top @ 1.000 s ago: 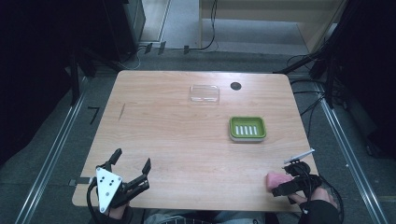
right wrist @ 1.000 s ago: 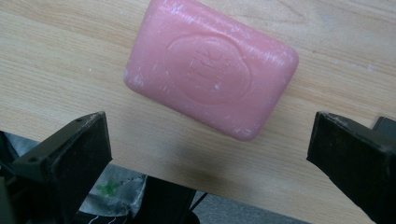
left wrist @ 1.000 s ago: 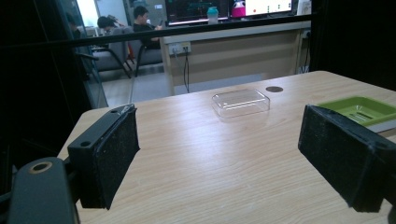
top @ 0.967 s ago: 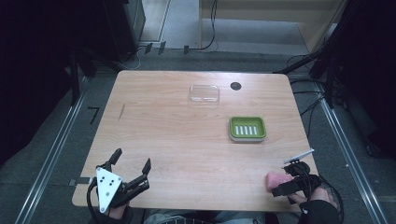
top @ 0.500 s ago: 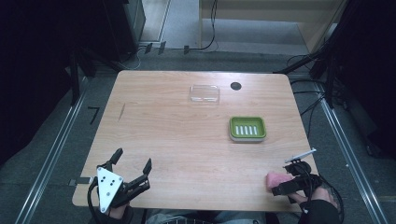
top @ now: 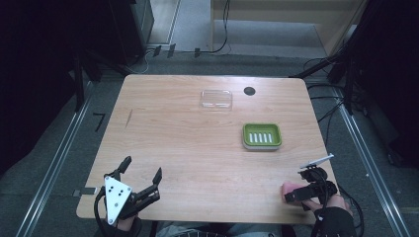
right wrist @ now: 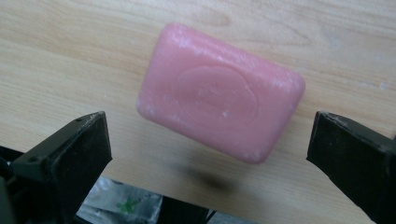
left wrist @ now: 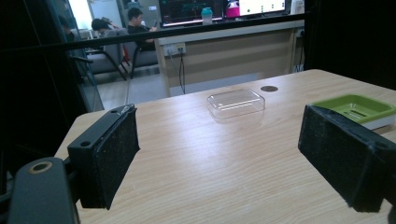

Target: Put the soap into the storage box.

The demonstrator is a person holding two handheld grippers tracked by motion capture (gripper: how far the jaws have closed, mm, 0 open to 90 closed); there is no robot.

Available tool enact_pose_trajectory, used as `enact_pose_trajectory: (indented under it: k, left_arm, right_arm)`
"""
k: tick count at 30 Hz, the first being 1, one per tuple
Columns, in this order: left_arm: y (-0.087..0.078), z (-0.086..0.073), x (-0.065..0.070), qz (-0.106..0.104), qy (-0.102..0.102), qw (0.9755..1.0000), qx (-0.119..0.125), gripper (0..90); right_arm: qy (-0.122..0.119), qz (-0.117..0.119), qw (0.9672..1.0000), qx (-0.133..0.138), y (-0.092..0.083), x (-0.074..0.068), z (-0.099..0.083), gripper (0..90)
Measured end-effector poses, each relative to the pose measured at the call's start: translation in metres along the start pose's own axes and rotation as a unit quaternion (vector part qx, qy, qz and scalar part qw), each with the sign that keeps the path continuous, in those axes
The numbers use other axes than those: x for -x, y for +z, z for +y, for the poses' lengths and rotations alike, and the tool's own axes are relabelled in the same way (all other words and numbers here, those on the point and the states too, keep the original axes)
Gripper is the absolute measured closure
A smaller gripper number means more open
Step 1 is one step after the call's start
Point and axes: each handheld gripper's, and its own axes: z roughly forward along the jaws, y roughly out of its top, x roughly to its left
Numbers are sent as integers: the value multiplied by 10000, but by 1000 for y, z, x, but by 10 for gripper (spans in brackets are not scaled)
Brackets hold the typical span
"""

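The right tool (top: pixel 296 193) hangs over the near right corner of the tabletop (top: pixel 188 143) with its jaws spread wide and nothing between them yet. In the right gripper view the pink soap (right wrist: pixel 219 91) lies flat on the wood straight ahead of the jaws, set at a slant to the line between them, clear of both pads.

The step in hand looks like picking the soap up, most likely to carry it to the green dish (top: pixel 262 136), which sits farther out from the tool and a little to its left. To do it well, turn the hand so the pads face the soap's long flat sides squarely, bring them down until they straddle the bar near its middle, then close gently. A soap bar is smooth and may slip or swivel if caught by its rounded corners. The bar also lies close to the tabletop's near edge, so a push toward the person could knock it off.

The left tool (top: pixel 141 180) rests at the near left corner, wide open and holding nothing. Beyond it stands a clear lid (left wrist: pixel 236 102).

The soap carries an oval embossed stamp, too soft to read. No other writing can be made out.
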Motion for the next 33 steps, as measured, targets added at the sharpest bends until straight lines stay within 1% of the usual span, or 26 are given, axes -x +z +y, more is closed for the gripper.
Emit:
enact_pose_trajectory:
  k: [2, 3, 4, 6, 7, 12, 13, 16, 17, 19, 22, 25, 27, 29, 31, 33]
  left_arm:
    - [0, 0, 0, -7, 1, 10000, 0, 125]
    - [0, 0, 0, -11, 0, 10000, 3, 125]
    - [0, 0, 0, -19, -5, 10000, 15, 125]
    - [0, 0, 0, -24, 2, 10000, 12, 125]
    - [0, 0, 0, -27, 1, 10000, 13, 125]
    - [0, 0, 0, -35, 32, 10000, -13, 125]
    - [1, 0, 1, -41, 33, 10000, -6, 125]
    - [1, 0, 2, -49, 36, 10000, -14, 125]
    - [2, 0, 2, -57, 45, 10000, -20, 125]
    - [2, 0, 2, -69, 56, 10000, -13, 125]
    - [3, 0, 2, -80, 65, 9999, -9, 125]
    - [3, 1, 3, -92, 69, 9999, -9, 125]
    - [3, 0, 3, -93, 67, 9999, -7, 125]
    - [3, 0, 2, -92, 73, 9999, -14, 125]
    - [3, 0, 3, -91, 76, 9999, -12, 125]
    - [3, 1, 2, -85, 80, 9999, -18, 125]
  right_arm:
    - [25, 3, 10000, -6, 1, -2, 2, 0]
    - [-6, -6, 10000, 4, 1, -2, 3, 0]
    - [44, 3, 10000, 4, 2, -3, 4, 0]
    - [40, -20, 10000, -10, 4, -2, 6, 0]
    - [91, -27, 10000, -11, 5, -2, 7, 0]
    - [153, -45, 9999, -28, 8, -1, 10, 0]
    - [199, -32, 9997, -111, 10, 0, 12, 0]
    - [207, -65, 9997, -115, 13, 1, 12, 0]
    - [234, -65, 9996, -162, 14, 1, 13, 0]
    - [232, -88, 9996, -167, 15, 1, 14, 0]
    - [181, -56, 9996, -187, 19, 1, 15, 0]
    - [167, -140, 9994, -280, 23, 1, 17, 0]
    - [152, -215, 9992, -297, 24, 0, 17, 16]
    - [158, -182, 9992, -320, 25, 1, 17, 22]
    - [104, -162, 9992, -350, 25, 2, 17, 33]
    - [67, -193, 9991, -365, 25, 3, 17, 38]
